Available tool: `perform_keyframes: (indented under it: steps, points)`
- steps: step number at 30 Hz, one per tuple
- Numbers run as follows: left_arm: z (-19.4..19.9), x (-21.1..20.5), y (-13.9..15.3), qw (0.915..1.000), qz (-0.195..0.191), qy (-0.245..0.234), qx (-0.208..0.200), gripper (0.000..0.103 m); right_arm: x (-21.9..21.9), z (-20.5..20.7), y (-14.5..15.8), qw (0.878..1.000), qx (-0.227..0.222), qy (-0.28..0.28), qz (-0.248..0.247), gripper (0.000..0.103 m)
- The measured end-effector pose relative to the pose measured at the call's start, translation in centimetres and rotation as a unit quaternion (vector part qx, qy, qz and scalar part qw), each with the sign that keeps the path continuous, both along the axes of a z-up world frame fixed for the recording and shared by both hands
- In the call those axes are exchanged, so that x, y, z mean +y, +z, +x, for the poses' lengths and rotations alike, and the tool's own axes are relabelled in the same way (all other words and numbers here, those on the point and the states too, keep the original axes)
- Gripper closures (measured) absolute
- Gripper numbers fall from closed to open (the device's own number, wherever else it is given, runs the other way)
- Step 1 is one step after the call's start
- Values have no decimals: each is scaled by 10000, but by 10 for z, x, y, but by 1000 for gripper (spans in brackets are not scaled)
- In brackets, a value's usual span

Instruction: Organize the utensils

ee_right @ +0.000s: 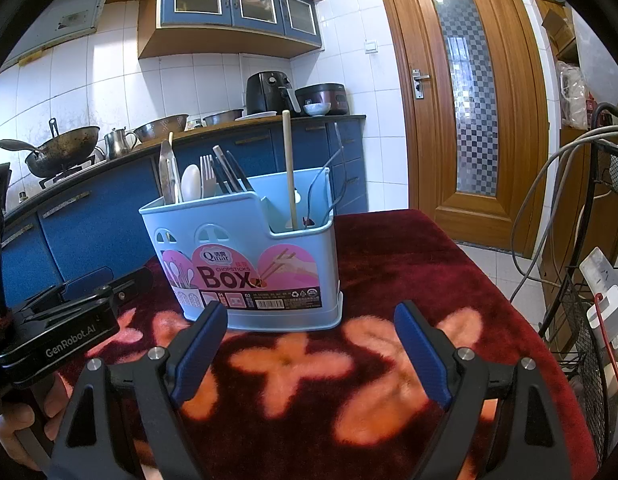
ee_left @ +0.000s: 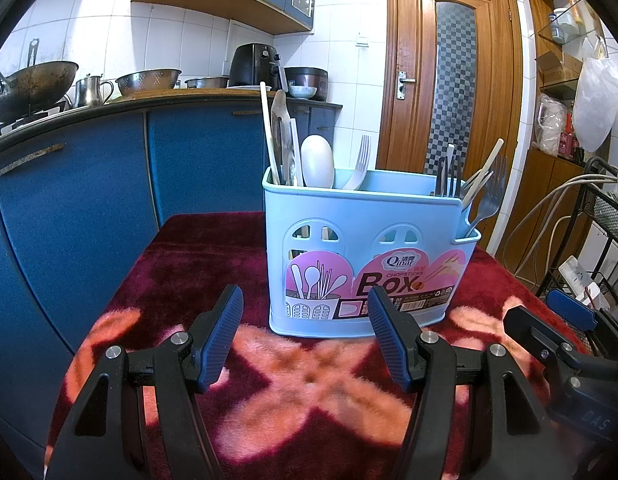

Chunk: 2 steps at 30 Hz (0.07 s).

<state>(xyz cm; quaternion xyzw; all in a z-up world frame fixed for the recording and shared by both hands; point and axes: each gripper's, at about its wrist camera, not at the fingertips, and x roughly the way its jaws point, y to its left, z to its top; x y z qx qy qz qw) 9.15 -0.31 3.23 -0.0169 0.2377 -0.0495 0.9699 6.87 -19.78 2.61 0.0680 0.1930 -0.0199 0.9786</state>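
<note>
A blue box [ee_left: 369,248] is seen standing upright on the desk [ee_left: 213,248], which is covered by a red cloth with pink flowers. The box is set near the middle of the desk, so it can be reached from both sides. Its long side is turned toward the two cameras, with the label facing them.

The utensils are kept standing in the box with their long ends up and down. A white spoon [ee_left: 317,162] and a fork [ee_left: 359,162] are held in the back part with their heads up. A wooden stick [ee_right: 288,168] is stood almost straight in the small side part (a little tilt can be seen). More forks [ee_left: 485,196] are leaned outward at the end.

The left hand-held gripper [ee_left: 305,340] is held open just in front of the box, and nothing is gripped. The right hand-held gripper [ee_right: 309,350] is opened wide too, and it is empty. No utensil is seen lying on the cloth, so the sorting may be nearly done or not yet begun.
</note>
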Motion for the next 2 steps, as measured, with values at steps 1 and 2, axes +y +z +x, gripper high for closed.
perform_keyframes:
  steps: [1,2]
  points:
    - [0,0,0,10000,2,0,2,37,0,0,0,10000,2,1,2,16]
    - [0,0,0,10000,3,0,10,37,1,0,0,10000,1,0,2,16]
